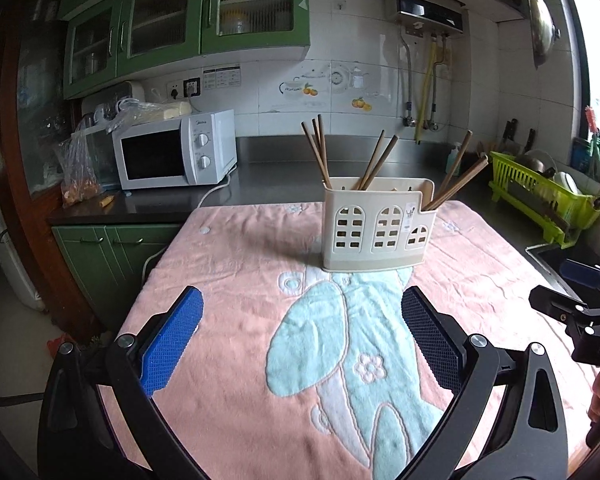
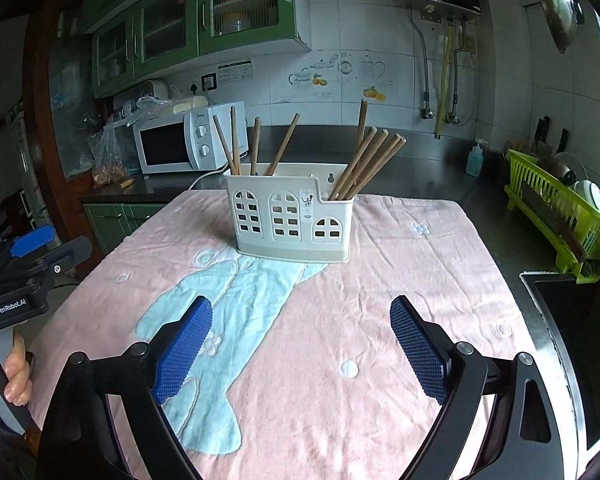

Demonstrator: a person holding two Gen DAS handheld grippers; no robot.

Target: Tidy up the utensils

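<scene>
On the pink towel [image 2: 400, 264] stands the holder [image 2: 290, 220], chopsticks [image 2: 364, 164] upright in it, perhaps ten; left gripper [image 1: 302, 336] and right gripper [image 2: 300, 340] gape empty.

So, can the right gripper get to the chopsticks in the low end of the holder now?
Probably yes. The right gripper is open and empty, and only bare pink towel lies before the holder; those chopsticks lean out freely.

Pink towel [image 2: 400, 280] on counter [image 2: 420, 176]; utensil holder [image 2: 292, 220] atop
</scene>
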